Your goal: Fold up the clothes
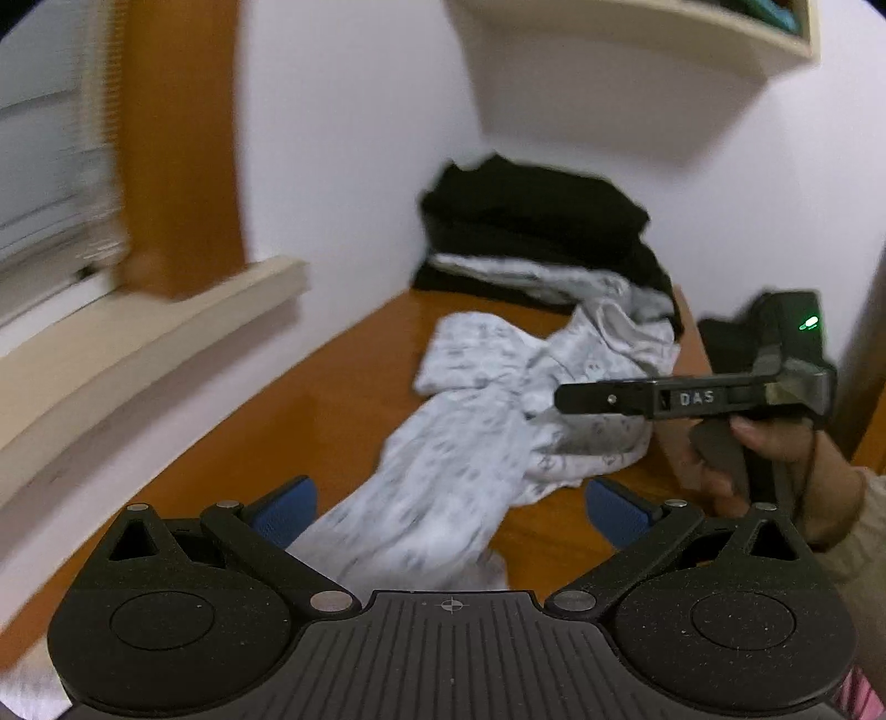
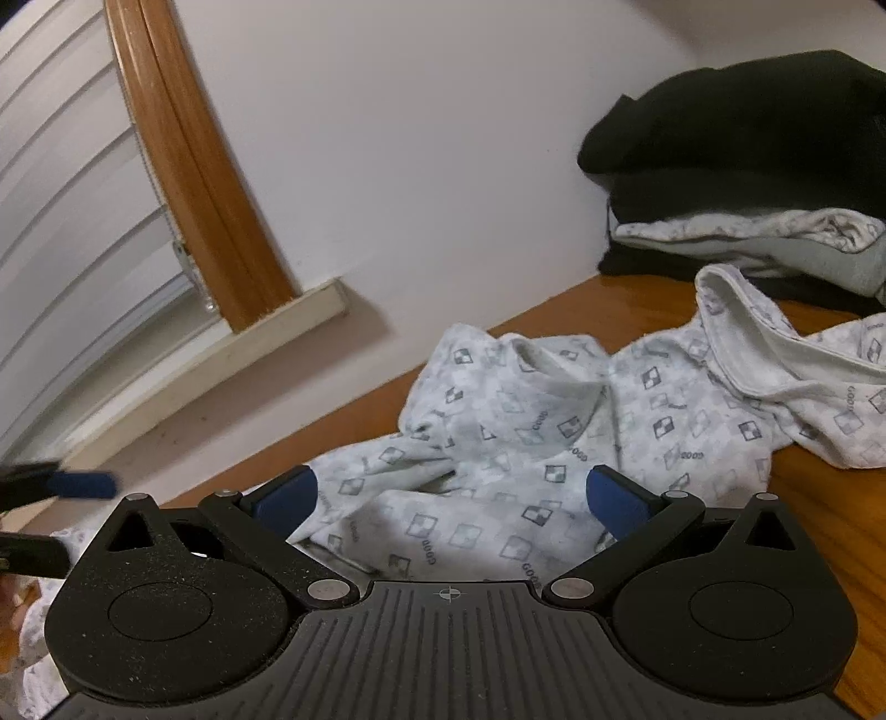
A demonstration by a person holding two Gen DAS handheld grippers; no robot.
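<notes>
A crumpled white garment point(image 2: 498, 443) with a small grey square print lies on the orange-brown table point(image 1: 310, 410), stretched from the near edge toward the far right corner. Its hem or neck opening is turned up at the far right, showing a plain pale lining. The left gripper point(image 1: 451, 509) hangs above the near end of the garment with its blue pads point(image 1: 288, 509) spread as wide as they go; nothing is pinched between them, and the cloth lies below them on the table. The right gripper point(image 2: 451, 498) is likewise wide open and empty, held low over the middle of the garment, with printed cloth showing between its fingers but no pad pressing on it. From the left wrist view the right gripper is seen side-on at the right, above the garment's right edge, with a green light lit on its body and a hand point(image 1: 775, 459) wrapped round its handle, a pale sleeve at the wrist. In the far right corner, against the white wall point(image 2: 443, 138), sits a pile point(image 1: 531, 232) of folded clothes: black pieces with a light patterned one between them. The pile touches or just overlaps the garment's far end. To the left are a window point(image 2: 66, 221) with white blinds, its wooden frame and a pale sill. A pale shelf point(image 1: 637, 33) hangs high on the wall above the pile.
</notes>
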